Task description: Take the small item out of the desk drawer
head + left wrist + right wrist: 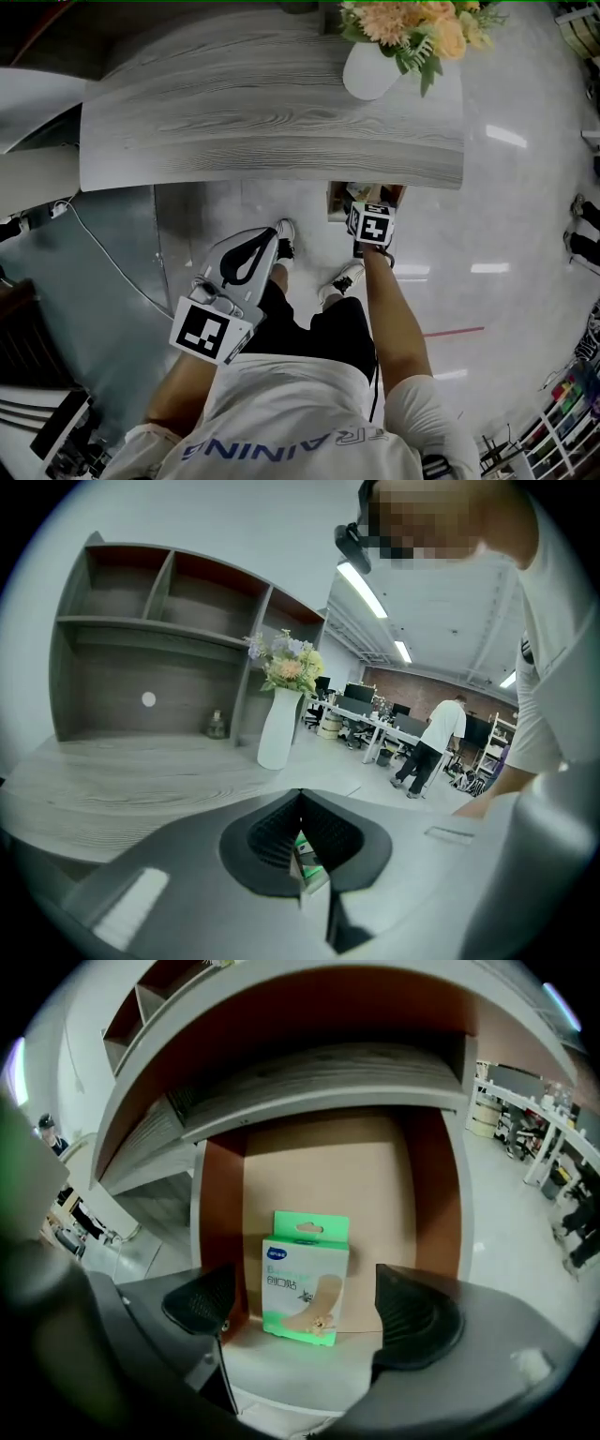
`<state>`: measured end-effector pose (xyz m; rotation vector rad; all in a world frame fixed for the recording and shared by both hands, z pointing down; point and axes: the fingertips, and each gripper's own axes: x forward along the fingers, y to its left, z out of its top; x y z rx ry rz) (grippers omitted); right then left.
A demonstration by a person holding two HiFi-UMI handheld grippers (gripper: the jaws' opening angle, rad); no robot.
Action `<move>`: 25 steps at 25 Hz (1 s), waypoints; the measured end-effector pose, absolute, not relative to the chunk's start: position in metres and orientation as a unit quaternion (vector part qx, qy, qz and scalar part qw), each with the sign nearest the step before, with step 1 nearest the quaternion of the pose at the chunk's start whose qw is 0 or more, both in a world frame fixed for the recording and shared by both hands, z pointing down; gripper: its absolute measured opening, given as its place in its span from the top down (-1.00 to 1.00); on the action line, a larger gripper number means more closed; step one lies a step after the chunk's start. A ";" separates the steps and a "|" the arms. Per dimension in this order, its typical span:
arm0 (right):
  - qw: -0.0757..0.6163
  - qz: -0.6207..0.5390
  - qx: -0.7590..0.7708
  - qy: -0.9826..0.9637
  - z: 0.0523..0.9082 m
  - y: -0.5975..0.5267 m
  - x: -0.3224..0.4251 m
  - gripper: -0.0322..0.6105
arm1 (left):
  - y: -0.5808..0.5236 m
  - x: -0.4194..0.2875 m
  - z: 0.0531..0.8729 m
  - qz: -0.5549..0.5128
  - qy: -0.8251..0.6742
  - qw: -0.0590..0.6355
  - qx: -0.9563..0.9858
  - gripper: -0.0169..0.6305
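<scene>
Drawer (328, 1171) open, green box (305, 1279) not yet lifted, at 12 o'clock before the right gripper (311, 1310), jaws spread; left gripper (300, 841) pinches a green packet (310, 867).

Green-and-white small cardboard box (305, 1279), brown-lined wooden drawer (328, 1162), grey wood-grain desk top (272, 103), white rounded vase (370, 70)

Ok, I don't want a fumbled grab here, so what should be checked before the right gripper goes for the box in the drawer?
1. Drawer open: ok; the drawer is pulled out, its bottom exposed.
2. Item in view: ok; the green box lies on the drawer bottom.
3. Right gripper open: ok; jaws apart, wider than the box.
4. Box lined up between those jaws: ok; roughly centred, not touched.
5. Left gripper clear of the drawer: ok; jaws together, off to the side.
</scene>
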<state>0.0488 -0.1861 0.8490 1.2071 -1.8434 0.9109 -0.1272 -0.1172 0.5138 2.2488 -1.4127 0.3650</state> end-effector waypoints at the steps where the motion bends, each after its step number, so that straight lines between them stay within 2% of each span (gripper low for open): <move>1: 0.372 0.357 0.469 -0.717 0.854 -0.186 0.047 -0.58 | -0.117 -0.129 0.515 0.133 -0.514 0.230 0.815 0.95; 10: 0.384 0.362 0.492 -0.692 0.880 -0.189 0.042 -0.55 | -0.116 -0.144 0.529 0.138 -0.520 0.240 0.808 0.95; 18: 0.389 0.352 0.512 -0.680 0.879 -0.191 0.048 -0.40 | -0.112 -0.151 0.532 0.142 -0.518 0.244 0.808 0.95; 22: 0.393 0.356 0.515 -0.673 0.880 -0.188 0.050 -0.22 | -0.111 -0.152 0.531 0.142 -0.517 0.246 0.807 0.95; 25: 0.394 0.357 0.516 -0.672 0.879 -0.187 0.051 -0.22 | -0.110 -0.151 0.531 0.142 -0.516 0.247 0.807 0.95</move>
